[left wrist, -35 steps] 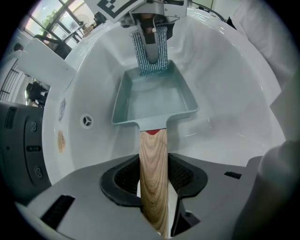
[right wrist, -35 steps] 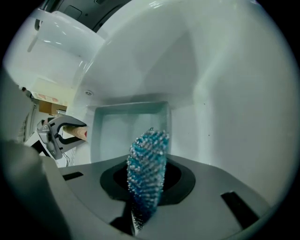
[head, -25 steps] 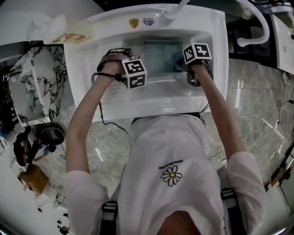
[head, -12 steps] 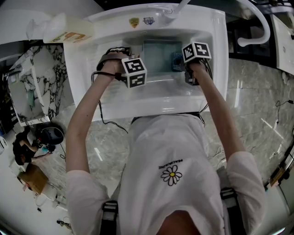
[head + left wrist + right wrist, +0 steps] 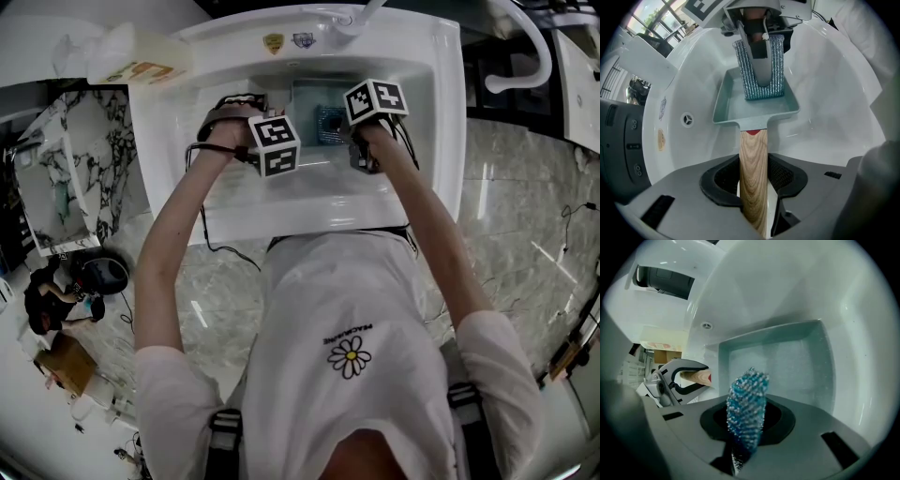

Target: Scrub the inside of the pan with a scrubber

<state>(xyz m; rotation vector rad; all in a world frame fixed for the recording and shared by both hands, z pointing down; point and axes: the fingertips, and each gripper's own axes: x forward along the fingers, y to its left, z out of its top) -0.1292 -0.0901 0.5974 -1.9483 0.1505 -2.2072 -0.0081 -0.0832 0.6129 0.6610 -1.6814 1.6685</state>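
A square grey-green pan (image 5: pixel 737 110) with a wooden handle (image 5: pixel 753 173) sits inside the white sink. My left gripper (image 5: pixel 754 185) is shut on that handle. My right gripper (image 5: pixel 746 430) is shut on a blue-and-silver mesh scrubber (image 5: pixel 747 404), which stands on end between its jaws. In the left gripper view the scrubber (image 5: pixel 759 72) rests against the pan's inner floor near the far wall. In the head view the pan (image 5: pixel 305 101) lies between the two marker cubes, with the scrubber (image 5: pixel 330 125) at its middle.
The white sink (image 5: pixel 187 122) surrounds the pan, its sloped walls close on all sides. An overflow hole (image 5: pixel 686 120) sits in the sink wall, and the faucet (image 5: pixel 352 17) rises at the far rim. A cardboard box (image 5: pixel 141 70) lies left of the sink.
My right gripper has carried the scrubber leftwards across the pan, from its right edge to its middle. The left gripper and the pan have stayed put.
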